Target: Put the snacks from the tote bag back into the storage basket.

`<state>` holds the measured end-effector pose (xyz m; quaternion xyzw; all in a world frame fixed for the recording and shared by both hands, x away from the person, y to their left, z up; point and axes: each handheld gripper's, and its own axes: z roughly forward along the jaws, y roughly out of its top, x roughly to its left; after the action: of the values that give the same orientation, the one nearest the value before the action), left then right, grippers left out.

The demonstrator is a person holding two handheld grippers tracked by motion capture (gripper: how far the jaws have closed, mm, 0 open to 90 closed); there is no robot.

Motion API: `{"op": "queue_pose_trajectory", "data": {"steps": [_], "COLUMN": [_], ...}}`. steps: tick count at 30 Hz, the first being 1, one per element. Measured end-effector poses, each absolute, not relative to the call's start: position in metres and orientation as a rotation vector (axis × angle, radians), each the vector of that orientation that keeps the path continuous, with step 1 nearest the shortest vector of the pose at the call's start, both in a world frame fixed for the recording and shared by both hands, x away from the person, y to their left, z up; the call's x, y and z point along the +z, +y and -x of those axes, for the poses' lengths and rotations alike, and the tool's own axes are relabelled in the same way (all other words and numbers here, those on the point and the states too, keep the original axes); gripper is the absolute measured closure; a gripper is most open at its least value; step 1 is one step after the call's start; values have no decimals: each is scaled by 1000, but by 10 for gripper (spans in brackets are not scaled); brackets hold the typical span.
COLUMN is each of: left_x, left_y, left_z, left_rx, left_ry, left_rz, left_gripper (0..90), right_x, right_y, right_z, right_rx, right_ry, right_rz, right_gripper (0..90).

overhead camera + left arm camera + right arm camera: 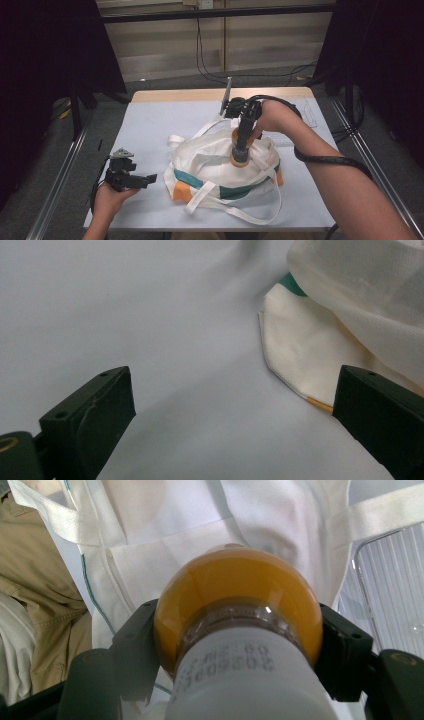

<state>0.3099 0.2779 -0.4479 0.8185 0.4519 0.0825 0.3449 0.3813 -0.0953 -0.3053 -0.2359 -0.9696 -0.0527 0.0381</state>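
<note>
A white tote bag (210,150) with teal and orange patches lies crumpled on the pale table cover, its straps spread toward the front edge. My right gripper (241,145) points down over the bag's middle, shut on an orange juice bottle (239,156). In the right gripper view the bottle (237,600) sits between the jaws of the right gripper (240,635), white cap toward the camera and base toward the bag (270,520). My left gripper (150,178) rests low on the table, left of the bag. Its jaws stand open in the left gripper view, left gripper (235,405) empty, with the bag's corner (305,350) just ahead.
A clear plastic tray (385,595) lies beside the bag at the table's far right (307,112). The pale table cover (150,125) is bare on the left side. Cables run across the floor behind the table (210,75). Metal rails flank both sides.
</note>
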Motion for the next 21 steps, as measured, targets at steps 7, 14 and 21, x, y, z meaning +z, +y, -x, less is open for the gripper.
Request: {"op": "queue_pose_trajectory", "data": {"steps": [7, 14, 21], "left_x": [-448, -448, -448], "left_y": [277, 277, 275], "left_z": [-310, -309, -309], "left_rx": [212, 210, 217], "left_ry": [1178, 1179, 1180], "left_rz": [-2112, -2113, -2100], "left_gripper": [31, 31, 31], "right_x": [-296, -290, -281], "right_y": [-97, -100, -103], "right_z": [-384, -387, -391], "right_rx": [-153, -155, -171], "right_ry": [-2980, -2974, -2973], "right_rz": [732, 755, 782], "right_gripper": [301, 301, 301]}}
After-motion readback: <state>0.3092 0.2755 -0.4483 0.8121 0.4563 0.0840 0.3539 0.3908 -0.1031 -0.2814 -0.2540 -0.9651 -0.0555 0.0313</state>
